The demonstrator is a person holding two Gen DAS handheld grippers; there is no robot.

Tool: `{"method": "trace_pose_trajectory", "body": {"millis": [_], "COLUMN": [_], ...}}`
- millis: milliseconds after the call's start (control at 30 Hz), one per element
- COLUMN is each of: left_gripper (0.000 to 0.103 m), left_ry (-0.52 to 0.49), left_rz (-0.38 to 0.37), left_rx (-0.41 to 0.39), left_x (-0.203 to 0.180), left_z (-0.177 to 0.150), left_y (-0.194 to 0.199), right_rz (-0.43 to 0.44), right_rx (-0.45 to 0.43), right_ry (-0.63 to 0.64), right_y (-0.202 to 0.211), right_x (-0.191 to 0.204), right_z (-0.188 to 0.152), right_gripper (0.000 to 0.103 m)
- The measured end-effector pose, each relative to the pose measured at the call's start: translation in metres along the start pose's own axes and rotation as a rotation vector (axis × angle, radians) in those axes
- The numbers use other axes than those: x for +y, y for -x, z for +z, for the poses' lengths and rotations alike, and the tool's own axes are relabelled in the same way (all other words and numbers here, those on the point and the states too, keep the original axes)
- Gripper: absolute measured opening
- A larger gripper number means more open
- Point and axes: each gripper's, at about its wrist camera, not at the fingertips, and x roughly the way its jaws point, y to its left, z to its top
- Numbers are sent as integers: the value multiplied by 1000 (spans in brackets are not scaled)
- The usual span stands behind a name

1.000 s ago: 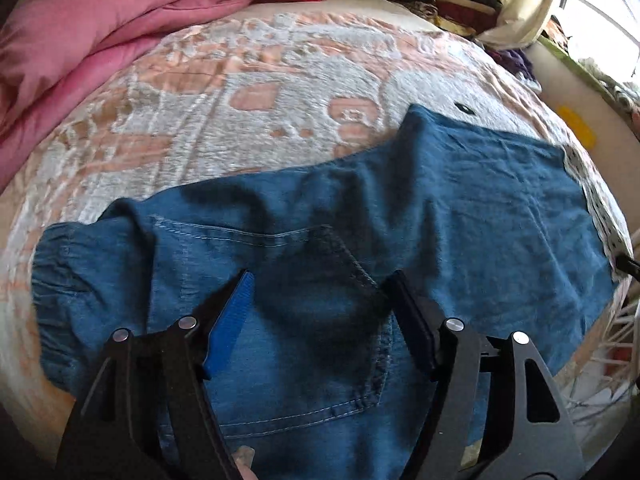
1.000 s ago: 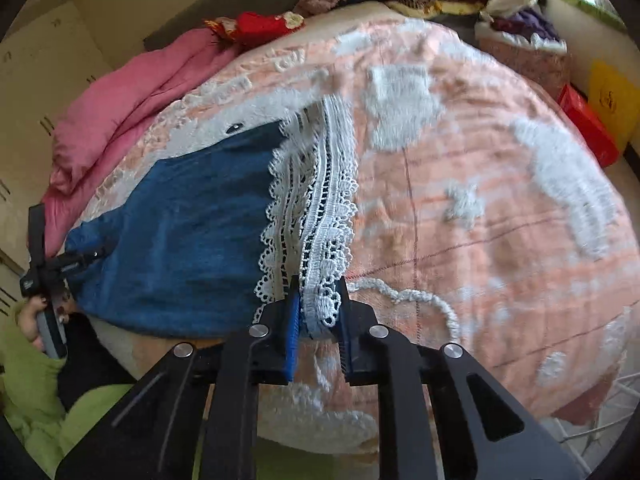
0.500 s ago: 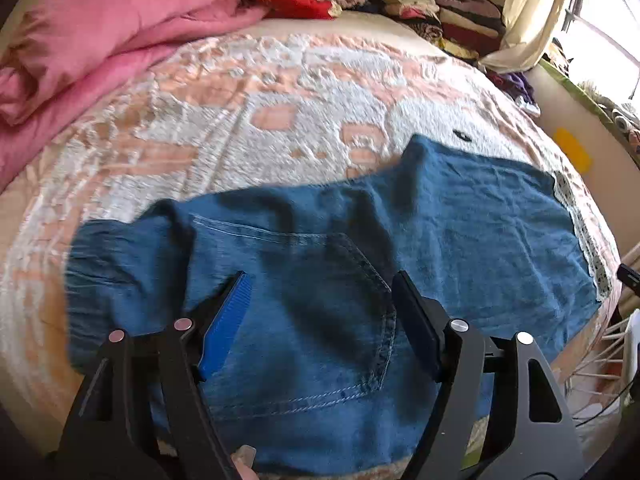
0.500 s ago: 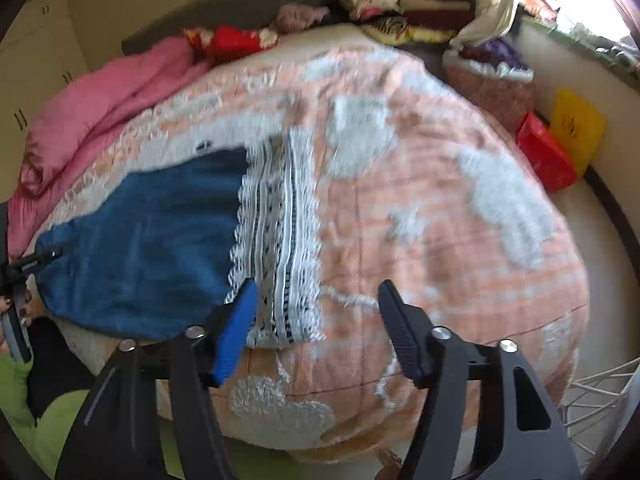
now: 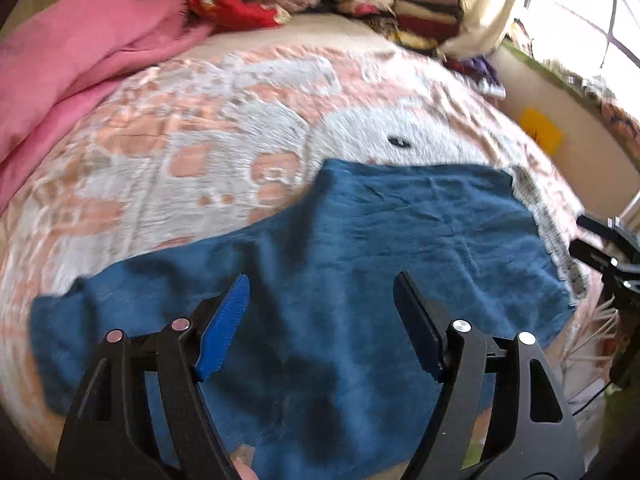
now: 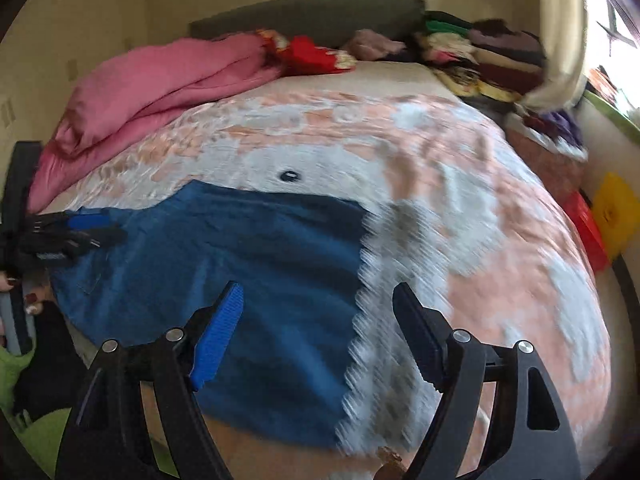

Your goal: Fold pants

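One pair of blue denim pants (image 5: 360,264) lies flat on the bed (image 5: 200,128), long axis running left to right across the frame, white lace hem (image 6: 384,320) at the right end. Two tools hover over it, holding nothing: left tool (image 5: 322,320) spread apart mid-frame, right tool (image 6: 318,320) spread apart over the hem.

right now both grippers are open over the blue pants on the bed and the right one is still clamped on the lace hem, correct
Not quite. The right gripper is not clamped on the lace hem: the right wrist view shows its jaws wide apart above it, holding nothing. The rest stands: the left gripper is open too, and the blue pants lie flat on the bed.
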Motion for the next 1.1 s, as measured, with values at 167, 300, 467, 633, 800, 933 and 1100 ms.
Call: {"method": "trace_pose_trajectory", "body": {"millis": [167,300,467,633,800,933,1100], "left_gripper": [75,78,80,86,92,93,93], "left_ry": [6,9,2,-18,-34,-61,-89], "left_rz": [55,62,67,79,71,60,34], "left_rx": [74,60,35,-14,-37,-31,-3], "left_x": [3,15,17,12,7,-1,-13], "left_z": [2,-3,-5,-6,-11,-21,-35], "left_y": [-35,-38,-38,-15,8,20,24], "right_rz": [-24,-122,-117,-101,-76,-62,-62], "right_rx": [78,191,172,98,35,6,13], "right_ry": [42,-9,-55,-32,-57,-69,-74], "right_y": [-54,-93,-96,-62,-17,13,31], "right_x": [4,-28,-37,-25,-22,-16,-7], "right_z": [22,23,22,22,14,0,-24], "right_gripper": [82,79,81,83,87,87,87]}}
